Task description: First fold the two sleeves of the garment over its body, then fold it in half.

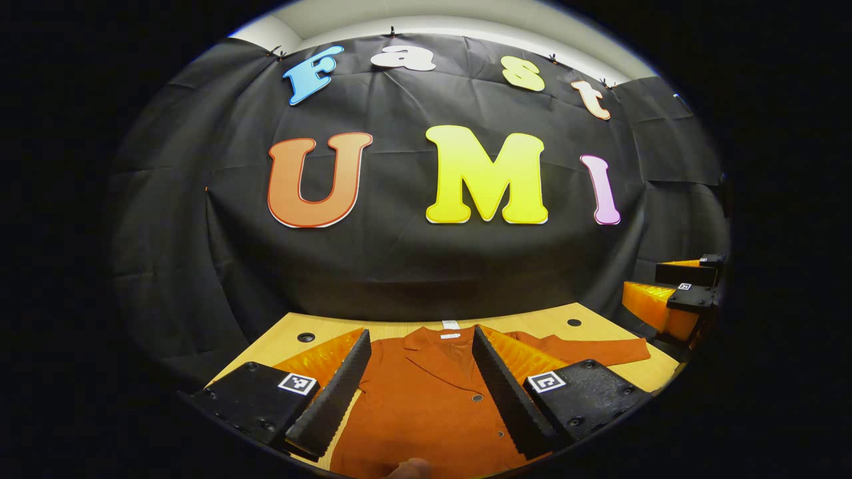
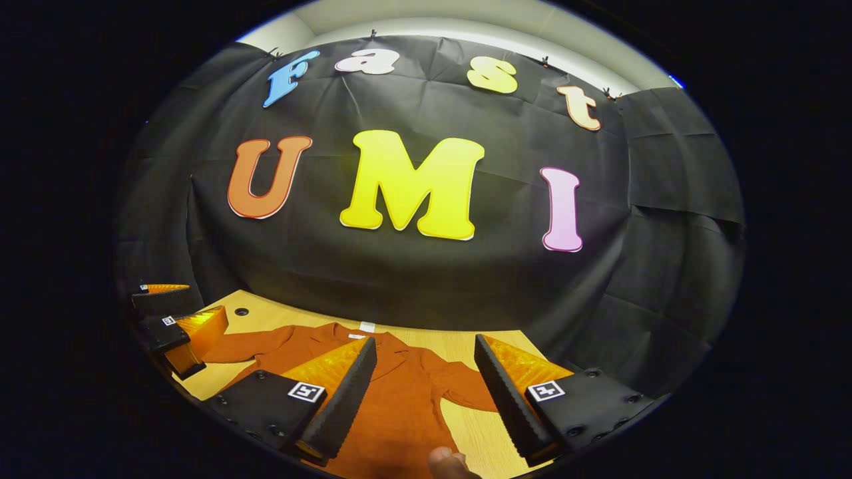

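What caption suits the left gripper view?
Open left gripper poised above a rust-orange buttoned garment spread on a wooden table, sleeves unfolded.

Rust-orange garment (image 1: 426, 399) on pale wood table (image 1: 532, 322), black-and-orange claws.

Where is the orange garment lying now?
The orange garment lies flat on the wooden table, collar toward the black wall, seen between the open left tongs.

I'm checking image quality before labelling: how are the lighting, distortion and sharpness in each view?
Left gripper view: strong fisheye bending, the table edge bows; even overhead light, the orange garment is sharp, with slight sheen on the left gripper fingers. Right gripper view: same curvature and dim surround; the garment is crisp, and a fingertip at the bottom edge blurs.
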